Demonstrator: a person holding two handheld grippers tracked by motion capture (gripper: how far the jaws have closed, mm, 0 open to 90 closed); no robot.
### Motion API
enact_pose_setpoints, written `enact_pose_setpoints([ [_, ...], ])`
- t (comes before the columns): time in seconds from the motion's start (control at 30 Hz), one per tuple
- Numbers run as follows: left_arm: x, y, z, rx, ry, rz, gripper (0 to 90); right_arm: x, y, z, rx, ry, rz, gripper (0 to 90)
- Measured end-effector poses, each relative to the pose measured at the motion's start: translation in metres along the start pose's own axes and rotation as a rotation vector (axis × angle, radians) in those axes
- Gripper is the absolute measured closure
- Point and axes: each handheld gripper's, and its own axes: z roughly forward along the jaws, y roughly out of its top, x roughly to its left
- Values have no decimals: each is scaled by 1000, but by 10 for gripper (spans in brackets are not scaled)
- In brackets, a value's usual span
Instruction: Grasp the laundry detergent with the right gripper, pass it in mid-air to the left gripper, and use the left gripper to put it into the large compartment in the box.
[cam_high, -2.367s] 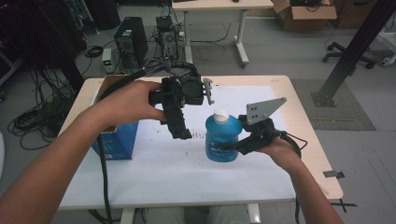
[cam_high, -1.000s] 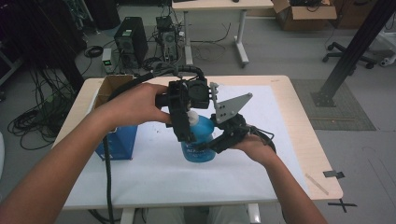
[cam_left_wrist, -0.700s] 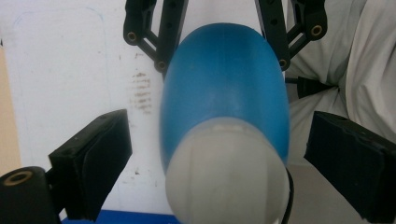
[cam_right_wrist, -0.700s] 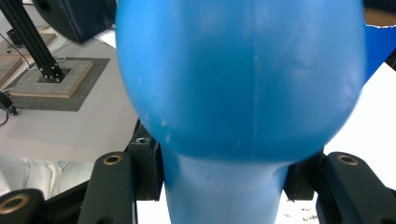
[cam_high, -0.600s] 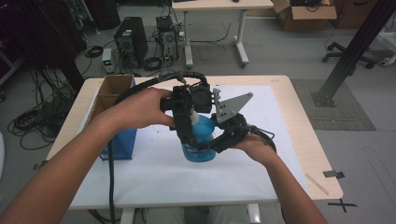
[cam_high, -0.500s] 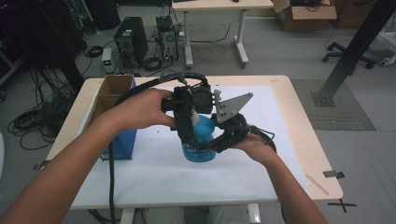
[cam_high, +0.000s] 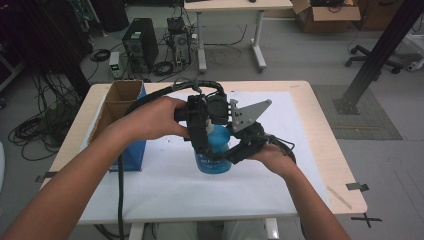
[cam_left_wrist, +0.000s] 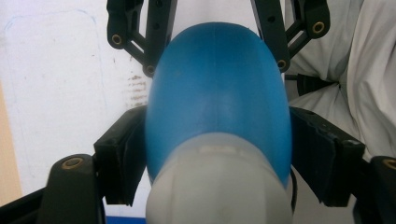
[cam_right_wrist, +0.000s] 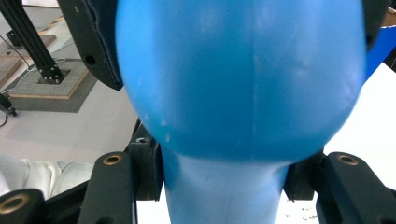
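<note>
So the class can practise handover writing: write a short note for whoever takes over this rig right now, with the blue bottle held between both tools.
Right tool: shut on the blue bottle, gripping its body from the side.
Left tool: comes down over the bottle's top. Its jaws have just been closing, one on each side of the white cap; I cannot tell whether the pads press yet.
Bottle: upright on the white sheet, right of the open box.
Done: bottle steadied, left tool lined up.
Left: probably grip the cap and unscrew it; the cap is still on.
</note>
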Motion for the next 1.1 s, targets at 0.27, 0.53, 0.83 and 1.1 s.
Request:
enact_pose_setpoints([
  [0.27,-1,0,0,1,9,6,320,1,0,0,1,-1,0,435],
  [0.53,-1,1,1,11,12,2,340,1,-1,0,5,-2,0,435],
  [0.83,-1,1,1,12,20,1,371,2,-1,0,6,-2,1,435],
  [1.1,-1,2,2,24,23,-5,378,1,-1,1,7,-1,3,435],
])
